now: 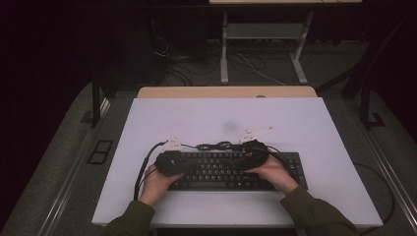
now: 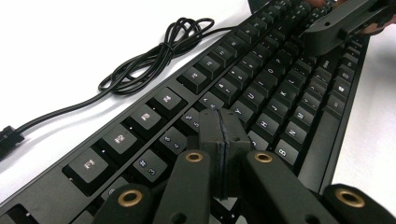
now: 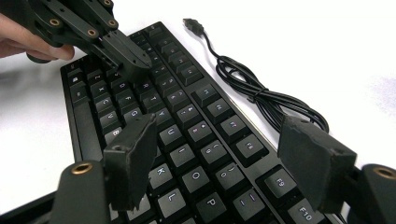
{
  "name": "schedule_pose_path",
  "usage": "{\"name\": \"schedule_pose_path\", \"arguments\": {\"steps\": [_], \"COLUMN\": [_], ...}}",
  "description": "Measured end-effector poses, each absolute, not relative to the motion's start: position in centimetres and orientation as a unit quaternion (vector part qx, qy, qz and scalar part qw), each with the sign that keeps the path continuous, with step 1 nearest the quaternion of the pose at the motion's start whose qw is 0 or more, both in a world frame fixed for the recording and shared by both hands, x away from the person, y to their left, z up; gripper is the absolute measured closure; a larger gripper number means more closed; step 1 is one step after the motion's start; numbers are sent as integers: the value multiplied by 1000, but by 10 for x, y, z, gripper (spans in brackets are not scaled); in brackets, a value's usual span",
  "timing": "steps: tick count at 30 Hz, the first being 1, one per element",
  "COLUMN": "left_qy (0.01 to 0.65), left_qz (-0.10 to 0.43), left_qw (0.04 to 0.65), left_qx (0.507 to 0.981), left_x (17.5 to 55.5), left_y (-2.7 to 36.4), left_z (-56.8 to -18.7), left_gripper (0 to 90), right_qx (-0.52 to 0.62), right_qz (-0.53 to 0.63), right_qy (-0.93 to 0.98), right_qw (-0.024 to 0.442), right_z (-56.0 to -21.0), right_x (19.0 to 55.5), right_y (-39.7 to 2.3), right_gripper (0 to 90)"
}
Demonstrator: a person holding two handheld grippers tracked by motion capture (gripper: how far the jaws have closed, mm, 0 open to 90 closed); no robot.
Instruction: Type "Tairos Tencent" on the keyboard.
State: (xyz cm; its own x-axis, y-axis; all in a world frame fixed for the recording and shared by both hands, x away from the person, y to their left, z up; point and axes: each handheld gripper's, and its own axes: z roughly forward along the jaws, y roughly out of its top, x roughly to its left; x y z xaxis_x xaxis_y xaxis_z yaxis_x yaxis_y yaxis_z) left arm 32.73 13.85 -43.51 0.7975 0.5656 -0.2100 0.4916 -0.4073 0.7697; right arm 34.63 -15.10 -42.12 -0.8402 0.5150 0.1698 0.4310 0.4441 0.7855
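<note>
A black keyboard (image 1: 231, 173) (image 2: 280, 93) (image 3: 187, 114) lies on the white table top (image 1: 221, 118), near the front edge. Its black cable (image 1: 216, 145) (image 2: 154, 60) (image 3: 254, 91) is coiled just behind it and ends in a USB plug (image 3: 191, 22). My left gripper (image 1: 189, 161) (image 2: 219, 116) is shut with nothing between its pads, its tip low over the keys at the number row. My right gripper (image 1: 236, 158) (image 3: 219, 130) stands open above the keyboard's right half. The two grippers point toward each other. The left gripper (image 3: 130, 60) shows in the right gripper view, and the right gripper (image 2: 336, 23) shows in the left gripper view.
A person's hands and green sleeves (image 1: 314, 211) come in from the bottom. The white top has bare room behind the cable and on both sides. A wooden strip (image 1: 226, 92) edges the table's back. Beyond it stand another desk's legs (image 1: 224, 49) and floor cables.
</note>
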Motion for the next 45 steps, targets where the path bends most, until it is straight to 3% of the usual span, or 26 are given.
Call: {"name": "schedule_pose_path", "arguments": {"steps": [37, 45], "left_qy": [308, 309], "left_qz": [55, 65], "left_qw": [443, 442], "left_qx": [840, 839], "left_x": [325, 323], "left_y": [138, 141], "left_z": [-430, -427], "left_gripper": [886, 811], "right_qx": [280, 281], "right_qz": [449, 449], "right_qy": [847, 847], "right_qw": [50, 50], "right_z": [-420, -420], "right_x": [347, 347], "right_y": [-153, -153], "right_gripper": [279, 279]}}
